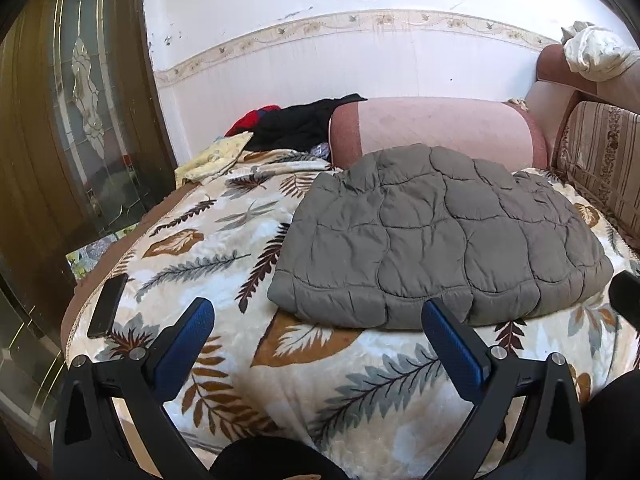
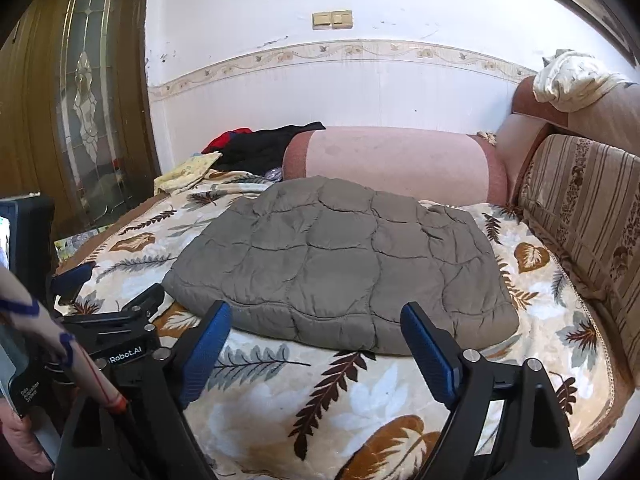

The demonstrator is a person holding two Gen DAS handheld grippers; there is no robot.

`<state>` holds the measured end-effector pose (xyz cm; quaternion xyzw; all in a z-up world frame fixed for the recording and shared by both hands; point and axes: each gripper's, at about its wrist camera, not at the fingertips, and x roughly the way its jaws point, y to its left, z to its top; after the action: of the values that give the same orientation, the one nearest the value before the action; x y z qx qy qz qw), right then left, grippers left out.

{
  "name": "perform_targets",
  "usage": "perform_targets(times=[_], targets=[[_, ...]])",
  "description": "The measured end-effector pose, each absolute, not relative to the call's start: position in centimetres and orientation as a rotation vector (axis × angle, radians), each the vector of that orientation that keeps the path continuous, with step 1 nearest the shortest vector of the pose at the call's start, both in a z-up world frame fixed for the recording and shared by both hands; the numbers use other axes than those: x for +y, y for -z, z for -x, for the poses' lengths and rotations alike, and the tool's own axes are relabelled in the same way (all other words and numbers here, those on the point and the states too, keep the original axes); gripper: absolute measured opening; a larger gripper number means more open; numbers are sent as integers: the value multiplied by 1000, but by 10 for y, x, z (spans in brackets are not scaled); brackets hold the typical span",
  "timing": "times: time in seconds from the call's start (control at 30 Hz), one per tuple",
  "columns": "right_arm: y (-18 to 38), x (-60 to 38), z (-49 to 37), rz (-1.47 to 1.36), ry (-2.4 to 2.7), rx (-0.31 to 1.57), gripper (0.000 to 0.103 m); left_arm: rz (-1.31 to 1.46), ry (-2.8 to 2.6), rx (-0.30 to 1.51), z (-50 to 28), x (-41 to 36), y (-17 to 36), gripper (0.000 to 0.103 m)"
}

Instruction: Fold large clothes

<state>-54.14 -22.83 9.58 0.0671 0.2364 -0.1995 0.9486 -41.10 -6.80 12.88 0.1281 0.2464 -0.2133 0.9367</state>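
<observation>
Left gripper and right gripper both gape wide, holding nothing.

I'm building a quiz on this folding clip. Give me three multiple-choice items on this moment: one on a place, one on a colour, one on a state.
1. Where does the quilted jacket lie?
A. on the leaf-print blanket
B. on the floor
C. on top of the pink bolster

2. What colour is the jacket?
A. red
B. grey
C. yellow

3. How do the right gripper and its fingers stand?
A. shut on the jacket
B. shut on nothing
C. open, short of the jacket

Answers:
1 A: leaf print shows all round it.
2 B: its quilted cloth is grey throughout.
3 C: the blue pads stand wide apart with only blanket between them.
</observation>
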Motion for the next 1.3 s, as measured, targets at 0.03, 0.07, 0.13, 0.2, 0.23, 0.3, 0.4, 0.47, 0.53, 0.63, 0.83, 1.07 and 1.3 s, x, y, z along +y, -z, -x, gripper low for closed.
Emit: perform_targets(times=[0.03, 0.07, 0.13, 0.2, 0.23, 0.3, 0.4, 0.47, 0.53, 0.63, 0.83, 1.07, 1.3], targets=[[-97, -227, 542, -123, 420, 468, 91, -252, 446, 503, 410, -67, -130, 103], [-98, -228, 543, -117, 426, 453, 93, -247, 448, 503, 409, -67, -130, 103], [-100, -230, 543, -124, 443, 434, 95, -248, 443, 499, 407, -68, -131, 103], [-100, -232, 544, -142, 451, 429, 95, -256, 440, 496, 405, -69, -132, 103], [-101, -232, 543, -138, 456, 428, 95, -250, 440, 494, 405, -68, -132, 103], [-99, -227, 542, -106, 477, 428, 96, -242, 442, 498, 403, -67, -131, 103], [-95, -223, 540, -95, 457, 426, 96, -227, 449, 513, 400, -66, -129, 103], [-92, -221, 537, -85, 452, 435, 96, -229, 445, 517, 398, -66, -127, 103], [-90, -222, 535, -88, 443, 436, 96, -228, 438, 521, 395, -65, -125, 103], [-84, -222, 532, -90, 440, 449, 96, -231, 431, 529, 391, -65, -122, 103], [-79, -222, 529, -81, 440, 465, 96, -228, 411, 532, 388, -64, -118, 103], [-76, -224, 527, -84, 439, 477, 96, -243, 407, 533, 387, -67, -114, 103], [-73, -226, 526, -87, 442, 486, 96, -247, 408, 535, 388, -69, -111, 103]])
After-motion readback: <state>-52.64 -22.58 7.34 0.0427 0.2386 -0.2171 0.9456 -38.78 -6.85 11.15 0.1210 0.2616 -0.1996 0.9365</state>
